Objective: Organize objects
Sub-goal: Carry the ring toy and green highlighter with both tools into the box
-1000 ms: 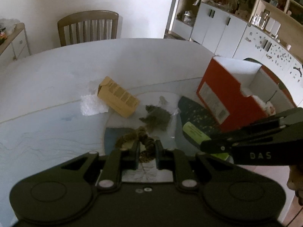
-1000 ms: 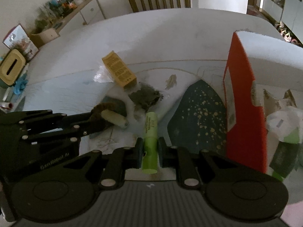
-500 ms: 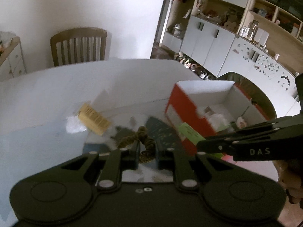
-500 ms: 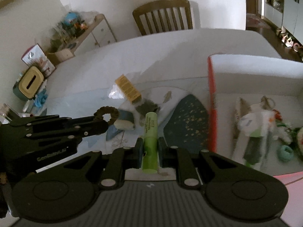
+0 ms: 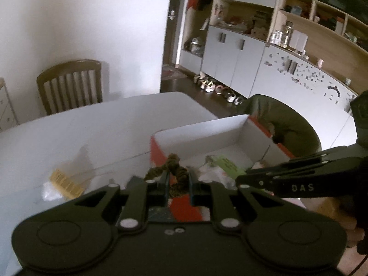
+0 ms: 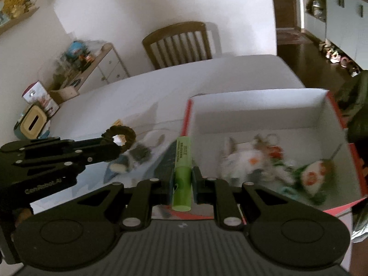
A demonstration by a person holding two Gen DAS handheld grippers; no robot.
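Now the white bench point(image 6: 161, 87) fills the middle of both views, a wooden chair point(image 6: 179, 43) tucked at its far edge, well clear of the work. At centre right sits the red-sided box point(image 6: 331, 115), open-topped and already holding a blurred jumble of small things, so it looks like the collecting bin for this tidy-up. Left on the bench, lower left in the left wrist view, a yellow carton point(image 5: 65, 182) lies flat, not yet collected.

Both tools carry cargo toward that box. The right tool point(image 6: 182, 179) pinches a green marker point(image 6: 182, 161) by its body, tip pointing forward near the box's near wall. The left tool point(image 5: 179, 184) is pressed tight on a brown scrunchie point(image 5: 172, 168), its loop hanging free beyond the pads, just short of the rim.
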